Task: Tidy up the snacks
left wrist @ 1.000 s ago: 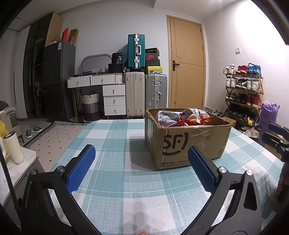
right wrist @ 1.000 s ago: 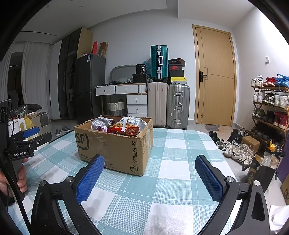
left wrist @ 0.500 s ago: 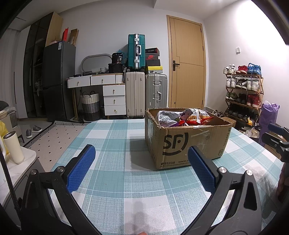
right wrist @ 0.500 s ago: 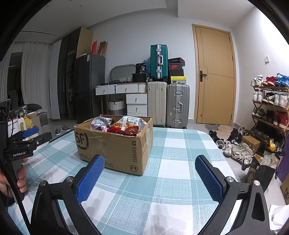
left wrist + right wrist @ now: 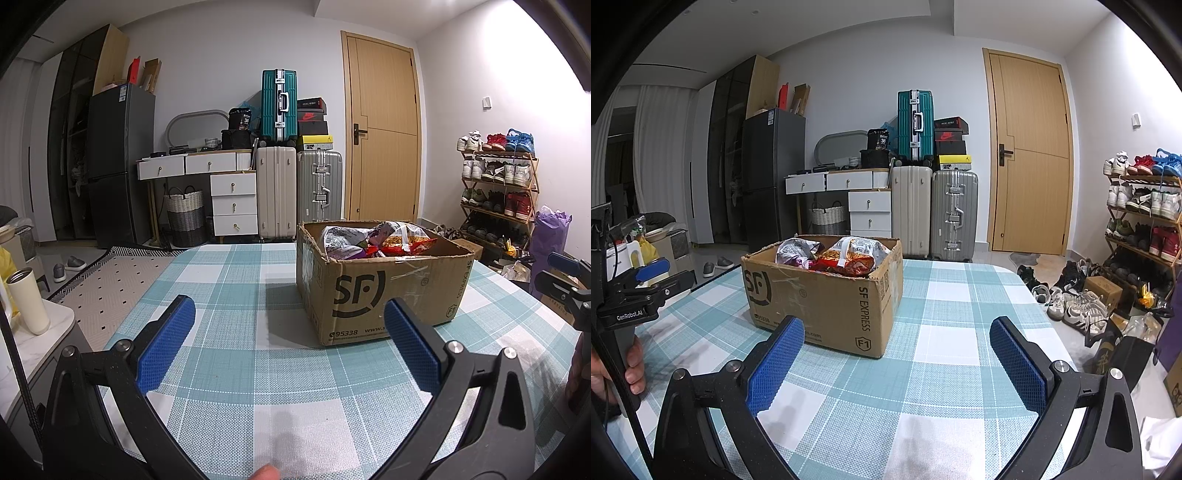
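1. Checked table fills the foreground, teal and white squares.
2. Cardboard box sits on it, top open, beyond both tools.
3. Snack bags heaped inside the box, red and silver packets showing.
4. Left gripper hovers over the cloth, jaws spread wide, nothing between them.
5. Right gripper likewise gaping and empty, near the box's corner.

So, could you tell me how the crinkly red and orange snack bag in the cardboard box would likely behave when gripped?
The crinkly red and orange snack bag looks puffy, so probably light and floppy. Its glossy film may slip. It lies heaped among other packets in the brown cardboard box, so neighbours might shift.
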Motion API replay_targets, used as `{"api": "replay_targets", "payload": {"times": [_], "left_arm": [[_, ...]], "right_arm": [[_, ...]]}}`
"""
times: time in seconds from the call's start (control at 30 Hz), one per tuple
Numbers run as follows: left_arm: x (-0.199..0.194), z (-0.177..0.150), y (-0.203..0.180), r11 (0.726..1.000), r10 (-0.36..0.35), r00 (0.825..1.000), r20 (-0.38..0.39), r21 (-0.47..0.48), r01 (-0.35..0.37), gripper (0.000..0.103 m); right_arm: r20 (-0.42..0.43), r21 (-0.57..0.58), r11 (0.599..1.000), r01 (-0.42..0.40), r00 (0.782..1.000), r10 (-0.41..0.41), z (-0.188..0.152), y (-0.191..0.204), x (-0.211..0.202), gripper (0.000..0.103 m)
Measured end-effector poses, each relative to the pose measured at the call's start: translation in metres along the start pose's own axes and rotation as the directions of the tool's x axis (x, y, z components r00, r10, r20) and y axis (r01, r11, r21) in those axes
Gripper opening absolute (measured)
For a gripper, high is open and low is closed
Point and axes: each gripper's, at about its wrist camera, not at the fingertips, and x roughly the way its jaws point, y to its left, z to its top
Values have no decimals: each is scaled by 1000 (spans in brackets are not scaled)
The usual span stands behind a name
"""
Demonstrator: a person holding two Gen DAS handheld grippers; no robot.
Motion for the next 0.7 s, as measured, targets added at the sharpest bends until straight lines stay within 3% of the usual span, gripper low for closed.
{"api": "replay_targets", "payload": {"times": [0.7], "left_arm": [[0,0,0,1000,1,1000,1,0,-1,102]], "right_arm": [[-1,0,1000,0,1000,0,1,0,0,102]]}}
